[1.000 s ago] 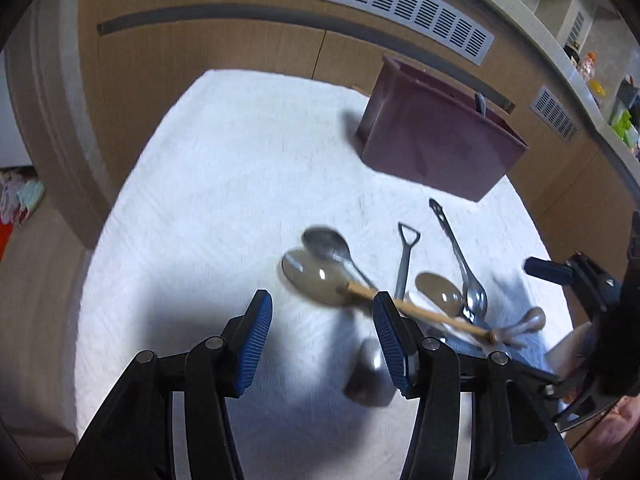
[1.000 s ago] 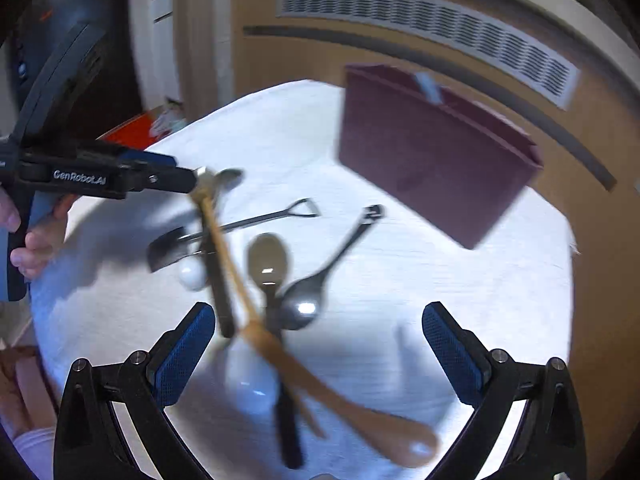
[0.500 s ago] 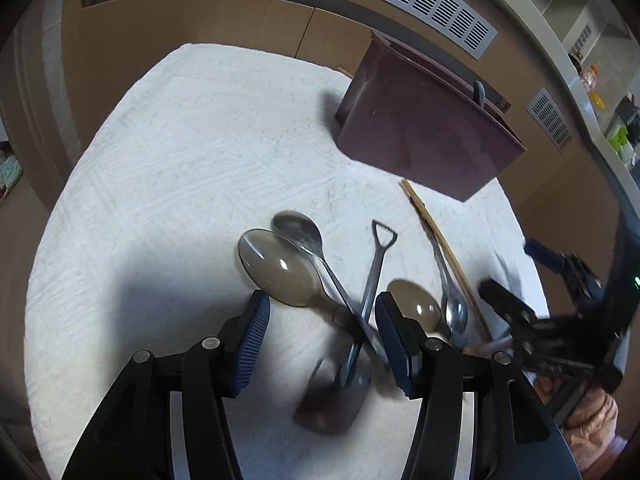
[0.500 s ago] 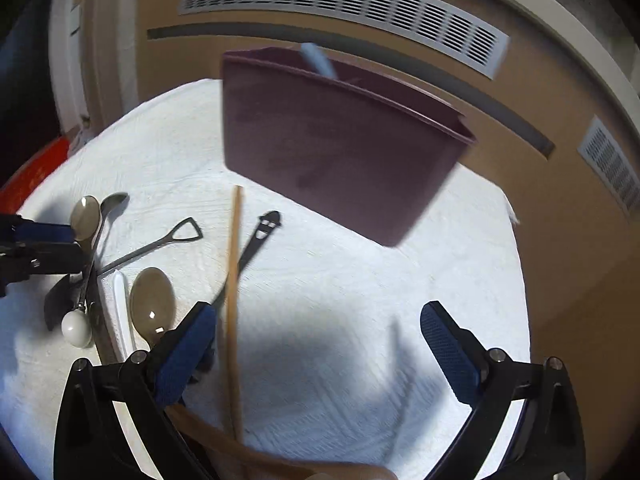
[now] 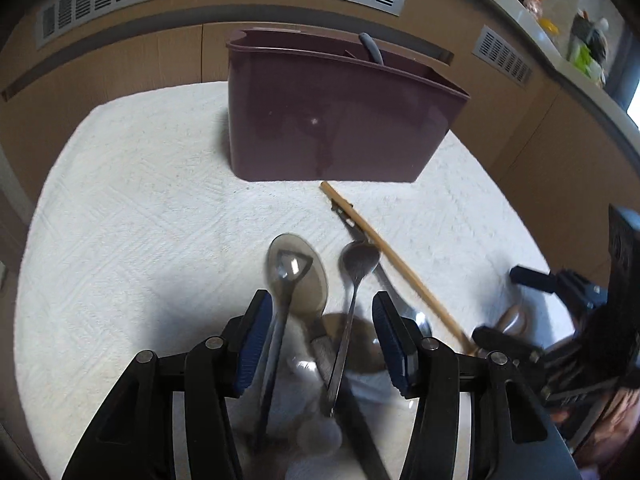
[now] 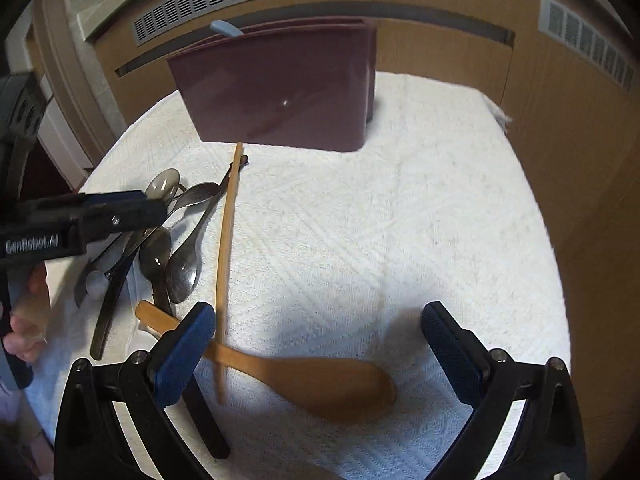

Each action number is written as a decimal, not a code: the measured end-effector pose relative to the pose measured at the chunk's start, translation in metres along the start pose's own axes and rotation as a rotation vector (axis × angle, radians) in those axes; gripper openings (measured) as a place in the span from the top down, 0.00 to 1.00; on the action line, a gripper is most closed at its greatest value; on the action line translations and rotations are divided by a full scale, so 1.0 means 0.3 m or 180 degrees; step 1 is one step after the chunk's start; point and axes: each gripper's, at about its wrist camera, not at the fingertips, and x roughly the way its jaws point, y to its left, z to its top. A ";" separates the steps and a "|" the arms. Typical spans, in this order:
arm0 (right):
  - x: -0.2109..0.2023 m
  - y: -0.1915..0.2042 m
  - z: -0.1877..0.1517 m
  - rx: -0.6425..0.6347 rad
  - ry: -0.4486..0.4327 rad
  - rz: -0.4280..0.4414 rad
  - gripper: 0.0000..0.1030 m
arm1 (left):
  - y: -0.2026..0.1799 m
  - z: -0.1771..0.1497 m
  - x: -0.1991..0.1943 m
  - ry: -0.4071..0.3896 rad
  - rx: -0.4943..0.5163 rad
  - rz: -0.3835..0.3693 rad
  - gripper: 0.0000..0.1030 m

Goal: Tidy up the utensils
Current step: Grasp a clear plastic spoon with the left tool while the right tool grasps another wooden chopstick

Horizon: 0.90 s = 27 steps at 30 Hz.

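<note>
Steel and smoky plastic spoons lie heaped on the white towel (image 5: 120, 208) covering the tabletop, well short of the maroon utensil caddy (image 5: 332, 120) standing at the far side with one grey handle (image 5: 370, 46) already poking out of it. The left gripper (image 5: 320, 336) hangs low over the heap, jaws parted, straddling a shovel-handled utensil (image 5: 280, 312) and a metal spoon (image 5: 354, 276) without pinching either. A wooden chopstick (image 6: 226, 240) runs from the pile toward the caddy's foot. The right gripper (image 6: 320, 344) is spread wide and empty above a wooden rice paddle (image 6: 320, 380), which lies crosswise beneath it. For a clean pick, I'd say the left should settle on one handle only, close near its middle, and lift straight up so the crossed neighbours don't drag along. The overlapping stems look likely to snag.
</note>
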 end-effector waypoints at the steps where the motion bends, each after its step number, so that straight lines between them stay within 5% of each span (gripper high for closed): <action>1: -0.002 -0.005 0.000 0.0044 -0.0004 0.0033 0.01 | 0.006 -0.010 -0.010 0.0003 0.0015 0.0031 0.49; 11: 0.004 -0.055 0.034 0.0429 0.0207 0.0289 0.00 | 0.123 -0.091 -0.136 -0.0130 -0.0307 0.0149 0.49; 16: 0.024 0.041 0.009 -0.0182 0.0226 -0.0173 0.00 | 0.164 -0.120 -0.206 -0.0348 -0.0438 0.0352 0.49; 19: -0.010 0.108 -0.008 -0.0458 -0.0038 -0.0416 0.05 | 0.191 -0.132 -0.236 -0.0411 -0.0511 0.0324 0.49; 25: -0.064 0.213 0.019 -0.0843 -0.0145 0.0046 0.49 | 0.198 -0.160 -0.212 -0.0345 -0.0529 0.0231 0.49; 27: -0.035 0.225 0.054 -0.0901 -0.0107 -0.0047 0.82 | 0.195 -0.166 -0.198 -0.0319 -0.0558 0.0196 0.49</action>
